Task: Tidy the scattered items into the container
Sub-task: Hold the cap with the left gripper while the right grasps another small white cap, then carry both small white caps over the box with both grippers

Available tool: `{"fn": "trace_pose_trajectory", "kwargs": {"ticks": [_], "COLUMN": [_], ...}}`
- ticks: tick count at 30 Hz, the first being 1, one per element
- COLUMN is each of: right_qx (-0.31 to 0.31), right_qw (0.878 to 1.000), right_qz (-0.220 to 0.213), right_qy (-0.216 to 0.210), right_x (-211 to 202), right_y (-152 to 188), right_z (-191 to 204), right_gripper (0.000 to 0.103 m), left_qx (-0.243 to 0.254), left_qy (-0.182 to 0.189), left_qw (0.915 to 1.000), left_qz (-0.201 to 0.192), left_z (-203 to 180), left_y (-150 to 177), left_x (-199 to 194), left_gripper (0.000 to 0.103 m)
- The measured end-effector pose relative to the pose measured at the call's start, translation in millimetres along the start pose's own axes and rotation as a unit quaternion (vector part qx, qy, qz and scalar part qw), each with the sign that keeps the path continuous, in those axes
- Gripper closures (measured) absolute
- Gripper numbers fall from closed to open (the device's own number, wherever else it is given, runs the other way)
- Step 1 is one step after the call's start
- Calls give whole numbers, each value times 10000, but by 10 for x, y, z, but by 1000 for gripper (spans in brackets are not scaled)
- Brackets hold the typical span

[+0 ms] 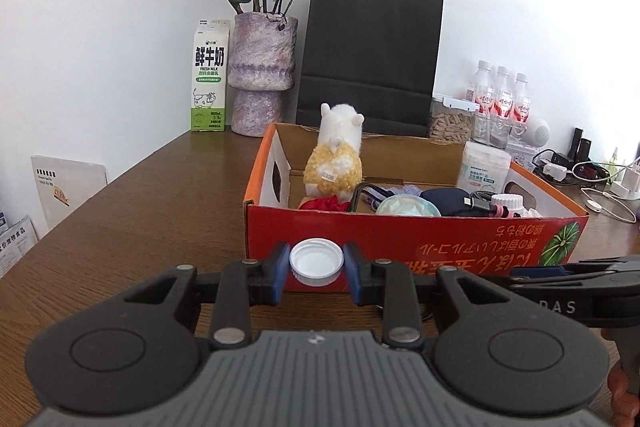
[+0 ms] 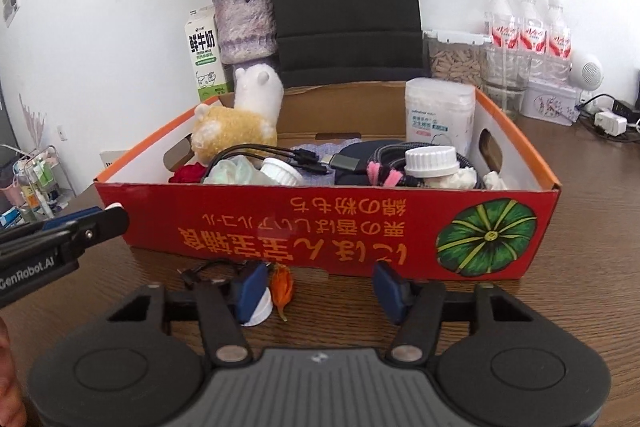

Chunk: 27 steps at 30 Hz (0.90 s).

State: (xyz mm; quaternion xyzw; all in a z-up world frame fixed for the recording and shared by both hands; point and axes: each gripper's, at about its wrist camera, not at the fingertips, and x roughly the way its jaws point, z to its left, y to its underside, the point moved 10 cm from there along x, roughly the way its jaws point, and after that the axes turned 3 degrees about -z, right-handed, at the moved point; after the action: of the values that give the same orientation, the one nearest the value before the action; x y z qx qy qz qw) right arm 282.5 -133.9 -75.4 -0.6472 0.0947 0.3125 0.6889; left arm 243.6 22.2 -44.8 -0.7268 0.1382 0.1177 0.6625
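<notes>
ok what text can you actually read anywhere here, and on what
"鲜牛奶" and "FRESH MILK": green-and-white milk carton.
"GenRobot.AI": black left gripper, side of its body.
"DAS": black right gripper, partly cut off.
Upside-down yellow print on the red cardboard box: not surely readable.
Bottle labels, cotton swab tub: too small.

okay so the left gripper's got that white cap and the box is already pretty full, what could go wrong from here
1. The left gripper pinches the white cap only by its rim, below the red box wall; it could slip or clip the edge on the lift.
2. The box is crowded with cables and a bottle, so a dropped cap may bounce out.
3. The right gripper, jaws apart, sits beside the orange flower and another small cap; closing could nudge them away.
</notes>
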Motion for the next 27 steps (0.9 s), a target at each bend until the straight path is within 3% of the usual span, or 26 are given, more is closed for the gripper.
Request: {"fn": "trace_pose_trajectory", "kwargs": {"ticks": [5,8,14,20,27], "right_qx": [-24,-46,-166,-349,-412], "right_qw": [10000,9999,9998,9994,9974], "right_qz": [30,86,40,-6,-511], "right_qy": [9,54,97,49,308], "right_x": [49,72,32,-54,-278], "right_y": [17,50,94,128,81], "right_z": [70,73,79,145,114], "right_gripper": [55,75,88,90,90], "left_qx": [-45,-62,-88,-143,-171], "left_qy": [75,87,87,86,5], "left_qw": [10000,9999,9999,9998,9999], "left_qz": [-3,17,67,129,-22], "left_z": [-8,-11,1,16,36], "left_y": [3,9,19,38,9], "left_x": [-15,-12,7,33,-10], "left_gripper": [73,73,73,73,73]}}
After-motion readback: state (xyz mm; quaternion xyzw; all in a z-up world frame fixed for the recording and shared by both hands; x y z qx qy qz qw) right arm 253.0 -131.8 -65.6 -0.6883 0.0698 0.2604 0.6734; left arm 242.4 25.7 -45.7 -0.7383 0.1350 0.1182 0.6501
